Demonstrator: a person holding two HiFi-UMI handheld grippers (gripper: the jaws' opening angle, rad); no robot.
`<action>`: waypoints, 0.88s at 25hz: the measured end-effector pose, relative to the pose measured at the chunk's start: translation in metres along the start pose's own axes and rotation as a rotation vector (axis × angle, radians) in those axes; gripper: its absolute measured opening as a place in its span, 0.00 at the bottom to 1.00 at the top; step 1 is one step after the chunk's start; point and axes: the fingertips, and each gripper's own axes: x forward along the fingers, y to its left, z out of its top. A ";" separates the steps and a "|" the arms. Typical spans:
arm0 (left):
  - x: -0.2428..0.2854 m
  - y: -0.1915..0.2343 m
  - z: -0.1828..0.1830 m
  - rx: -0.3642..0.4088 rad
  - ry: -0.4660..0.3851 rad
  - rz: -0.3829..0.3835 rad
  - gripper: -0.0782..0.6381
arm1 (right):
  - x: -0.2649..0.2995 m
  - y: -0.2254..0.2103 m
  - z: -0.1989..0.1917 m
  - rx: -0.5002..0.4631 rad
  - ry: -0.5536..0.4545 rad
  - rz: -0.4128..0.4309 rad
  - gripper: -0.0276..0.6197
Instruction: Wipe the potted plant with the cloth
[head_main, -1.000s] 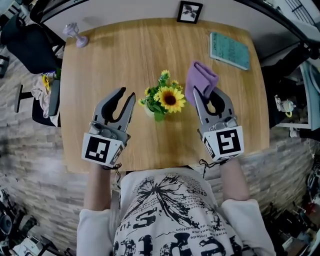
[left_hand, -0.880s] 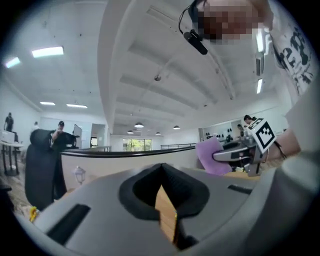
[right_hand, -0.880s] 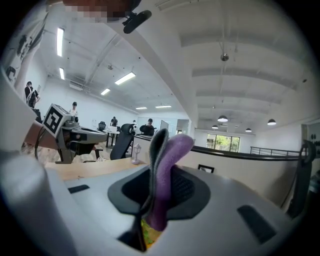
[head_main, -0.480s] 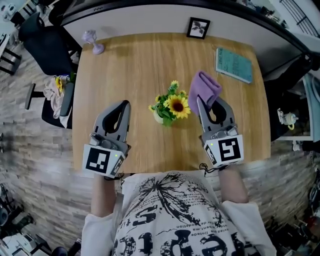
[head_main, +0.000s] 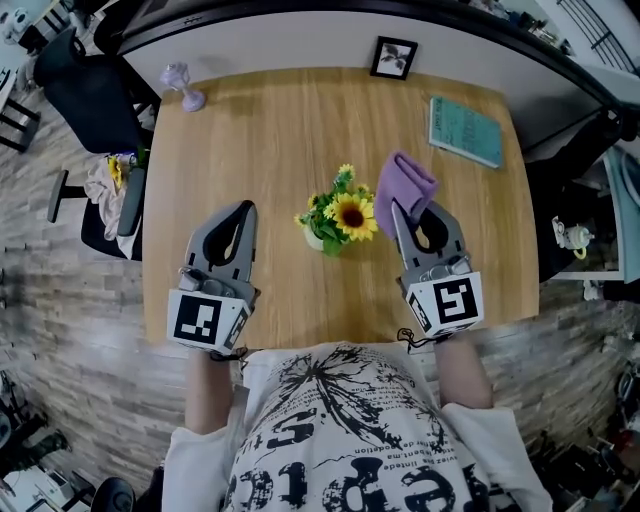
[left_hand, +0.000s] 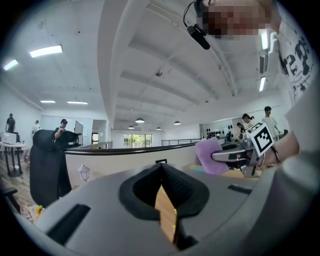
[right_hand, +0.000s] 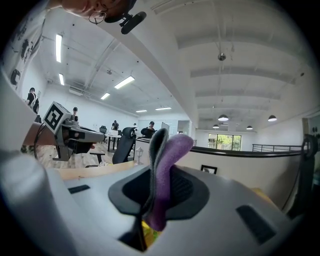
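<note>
Purple cloth (head_main: 405, 180) — folded (clamped in right hand-held gripper (head_main: 412, 208)) — beside sunflower plant (head_main: 335, 215).

Open-plan office: black office chair (head_main: 90, 95) stood left of the counter (head_main: 270, 120); strip lights (left_hand: 45, 51) ran overhead; people (left_hand: 268, 116) stood far off.

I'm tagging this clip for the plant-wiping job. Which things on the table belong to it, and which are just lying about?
For the job:
potted plant
purple cloth, clamped in the jaws of the right gripper

Lying about:
teal book
framed picture
small lilac ornament
</note>
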 end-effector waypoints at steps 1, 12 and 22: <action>0.001 -0.001 0.000 0.006 0.002 -0.003 0.12 | 0.000 0.000 -0.002 -0.001 0.006 -0.001 0.14; 0.011 -0.008 -0.001 0.012 0.018 -0.026 0.12 | 0.002 -0.005 -0.009 0.029 0.001 -0.018 0.14; 0.019 -0.013 -0.004 0.021 0.043 -0.045 0.12 | 0.004 -0.013 -0.011 0.053 0.011 -0.039 0.14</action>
